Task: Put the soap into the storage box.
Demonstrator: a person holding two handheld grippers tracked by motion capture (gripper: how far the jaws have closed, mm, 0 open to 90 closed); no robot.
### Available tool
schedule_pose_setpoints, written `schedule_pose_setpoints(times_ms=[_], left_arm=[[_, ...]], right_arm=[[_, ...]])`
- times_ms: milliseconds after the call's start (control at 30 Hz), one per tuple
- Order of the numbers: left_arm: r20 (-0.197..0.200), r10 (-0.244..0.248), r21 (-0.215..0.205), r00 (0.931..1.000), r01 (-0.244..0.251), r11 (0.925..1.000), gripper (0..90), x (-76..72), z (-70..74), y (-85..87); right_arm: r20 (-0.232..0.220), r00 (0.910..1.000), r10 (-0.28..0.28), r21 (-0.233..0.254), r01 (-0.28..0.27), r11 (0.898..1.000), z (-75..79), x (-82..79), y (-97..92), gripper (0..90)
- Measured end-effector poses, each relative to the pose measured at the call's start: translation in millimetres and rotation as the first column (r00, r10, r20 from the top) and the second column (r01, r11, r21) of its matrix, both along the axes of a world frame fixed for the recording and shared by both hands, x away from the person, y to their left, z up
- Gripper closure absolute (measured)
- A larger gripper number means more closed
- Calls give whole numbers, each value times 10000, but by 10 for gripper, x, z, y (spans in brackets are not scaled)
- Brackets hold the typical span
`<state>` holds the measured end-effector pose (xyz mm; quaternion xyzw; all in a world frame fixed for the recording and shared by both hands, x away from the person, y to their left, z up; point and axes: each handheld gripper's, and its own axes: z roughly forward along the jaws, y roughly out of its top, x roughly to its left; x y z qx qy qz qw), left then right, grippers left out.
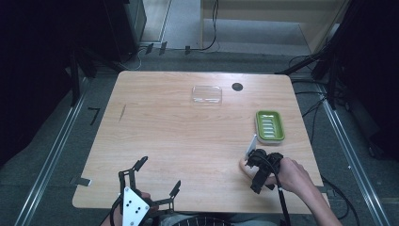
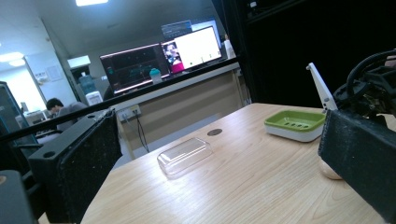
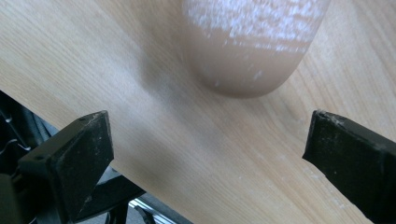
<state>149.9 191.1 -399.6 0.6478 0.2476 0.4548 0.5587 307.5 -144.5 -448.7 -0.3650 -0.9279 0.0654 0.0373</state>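
A beige soap bar lies on the wooden table near its front right; it also shows as a pale lump in the high view. My right gripper is open, jaws wide apart just short of the bar and not touching it; a hand holds it. A green soap dish on a white base sits just beyond, and a clear plastic lid lies further back. My left gripper is open over the front left edge with nothing between its jaws.
A round black hole marks the table's far side, right of the lid. In the left gripper view the lid, the dish and the right gripper lie ahead. Cables and dark stands surround the table.
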Motion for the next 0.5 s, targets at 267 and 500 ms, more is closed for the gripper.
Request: schedule_pose_setpoints(times_ms=[267, 500], left_arm=[[-6, 10, -4, 10000, -10, 10000, 0, 0, 0, 0], [-12, 12, -21, 10000, -12, 10000, 0, -1, 0, 0]], right_arm=[[-117, 9999, 83, 64, -82, 9999, -10, 46, 51, 11], [-111, 9999, 65, 126, -63, 9999, -8, 92, 94, 8]])
